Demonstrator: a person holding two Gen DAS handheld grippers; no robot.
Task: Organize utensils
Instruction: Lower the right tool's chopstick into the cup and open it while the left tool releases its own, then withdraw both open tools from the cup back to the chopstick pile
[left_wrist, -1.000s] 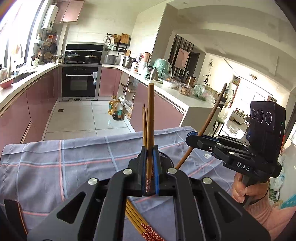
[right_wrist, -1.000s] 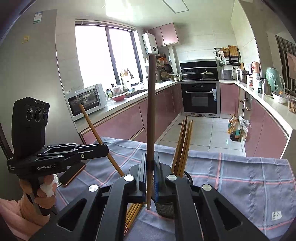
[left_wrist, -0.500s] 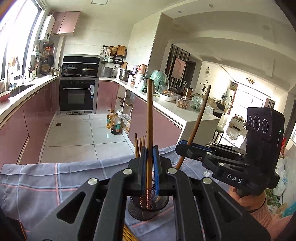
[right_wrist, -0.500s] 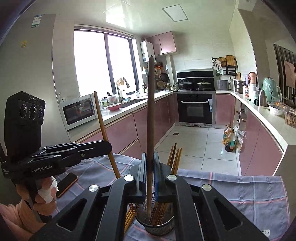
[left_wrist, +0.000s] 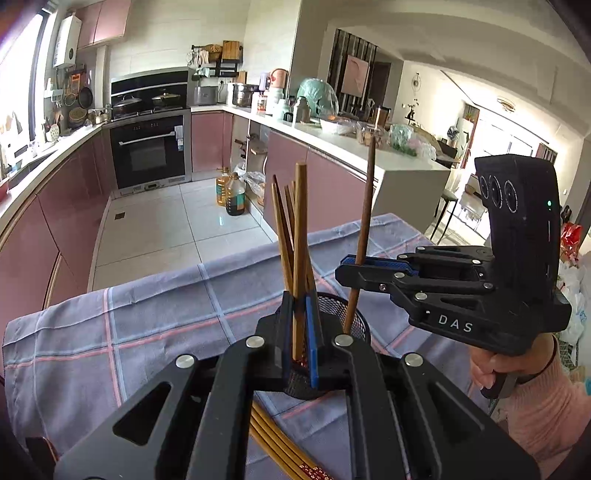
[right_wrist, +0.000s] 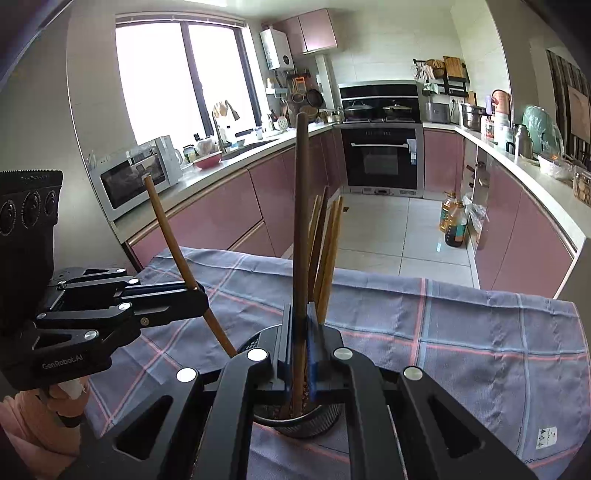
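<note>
Left gripper clamps a light chopstick; right gripper clamps a dark chopstick. Both sticks stand near upright, lower ends inside the mesh holder directly beneath the jaws, mid-tablecloth. Loose chopsticks lie nearer the left gripper

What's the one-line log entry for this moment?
left gripper: shut on chopstick | right gripper: shut on chopstick | both over holder
</note>
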